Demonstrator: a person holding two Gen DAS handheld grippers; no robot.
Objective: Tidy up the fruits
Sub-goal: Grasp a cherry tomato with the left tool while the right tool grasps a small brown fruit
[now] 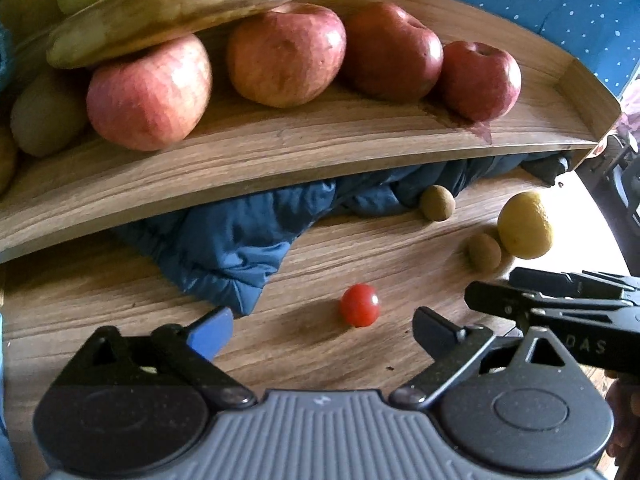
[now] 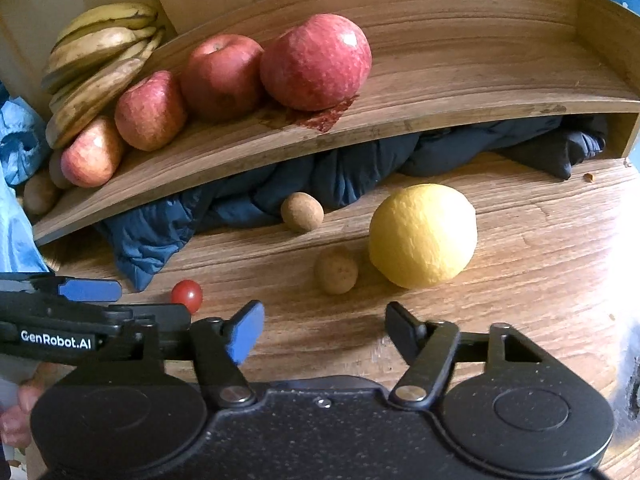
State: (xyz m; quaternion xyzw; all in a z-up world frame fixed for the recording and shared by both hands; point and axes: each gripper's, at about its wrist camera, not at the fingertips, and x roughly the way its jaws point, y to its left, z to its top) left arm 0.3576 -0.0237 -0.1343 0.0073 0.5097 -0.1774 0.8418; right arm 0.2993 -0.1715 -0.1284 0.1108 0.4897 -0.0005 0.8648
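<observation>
At the upper left of the left wrist view, speckled, soft-ripe bananas (image 1: 172, 4) are stacked above four red apples (image 1: 286, 54) lined along a curved wooden shelf (image 1: 320, 148); the apples are judged firm, smooth and fairly heavy, while the bananas would bruise under hard pressure. Below the shelf, a quilted blue cloth (image 1: 236, 248) is bunched on the wood-grain desk (image 1: 120, 292). At lower centre a small cherry tomato (image 1: 359, 305) lies on the desk just ahead of the left gripper (image 1: 322, 330), whose jaws stand wide and released with nothing between them. The tomato is judged light, glossy, slippery and easily crushed, so it is best taken gently across its round middle. Further right, two matte brown kiwis are seen, one (image 1: 437, 203) at the edge of the cloth and one (image 1: 485, 257) touching a dimpled yellow citrus fruit (image 1: 525, 225); the kiwis are judged fuzzy and slightly yielding, which should aid grip. In the right wrist view the right gripper (image 2: 324, 330) is seen at lower centre, its jaws partly drawn in yet empty, pressing on nothing. The nearer kiwi (image 2: 336, 271) lies just ahead of it and the citrus (image 2: 423, 235) just beyond to the right. The citrus is judged the heaviest loose piece, firm with a pebbled rind, and wide for the jaws, so it is best held across its equator.
</observation>
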